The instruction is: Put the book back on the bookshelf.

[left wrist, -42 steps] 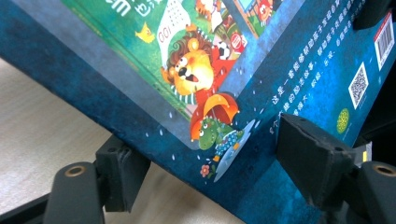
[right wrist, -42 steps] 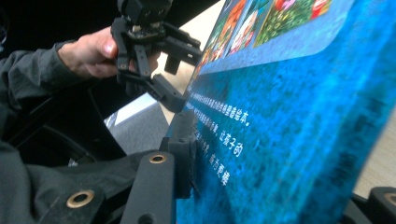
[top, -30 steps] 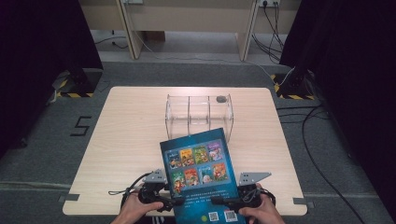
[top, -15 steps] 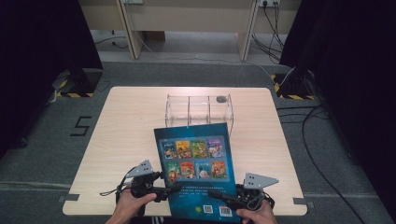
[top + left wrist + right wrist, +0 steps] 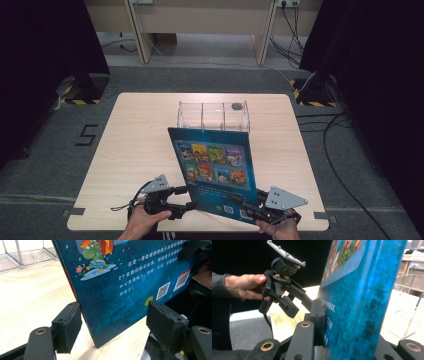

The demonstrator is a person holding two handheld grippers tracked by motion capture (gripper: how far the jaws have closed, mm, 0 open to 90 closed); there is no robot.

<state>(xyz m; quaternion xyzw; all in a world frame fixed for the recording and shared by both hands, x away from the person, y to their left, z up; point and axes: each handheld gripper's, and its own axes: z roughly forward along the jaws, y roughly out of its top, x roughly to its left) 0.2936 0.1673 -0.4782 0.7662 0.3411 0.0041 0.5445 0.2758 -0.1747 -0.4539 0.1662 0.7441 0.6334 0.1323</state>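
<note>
A blue picture book [image 5: 215, 165] stands tilted on its lower edge near the table's front. My right gripper [image 5: 242, 206] is shut on its lower right part, and its jaws have just been closing on it. In the right gripper view one pad [image 5: 317, 315] presses the book's cover [image 5: 362, 290]. My left gripper [image 5: 187, 207] is open at the lower left corner. That corner of the book [image 5: 120, 277] sits between the pads [image 5: 68, 325], touching the wood.
A clear plastic divider box [image 5: 212, 116] stands mid-table behind the book, with a small grey object [image 5: 237, 106] on its rim. The wooden table [image 5: 140, 130] has free room left and right. Black curtains and floor cables surround it.
The book has been raised more upright and its top has swung left. The right gripper rose slightly with it. The left gripper shifted a little leftward to the book's corner.
</note>
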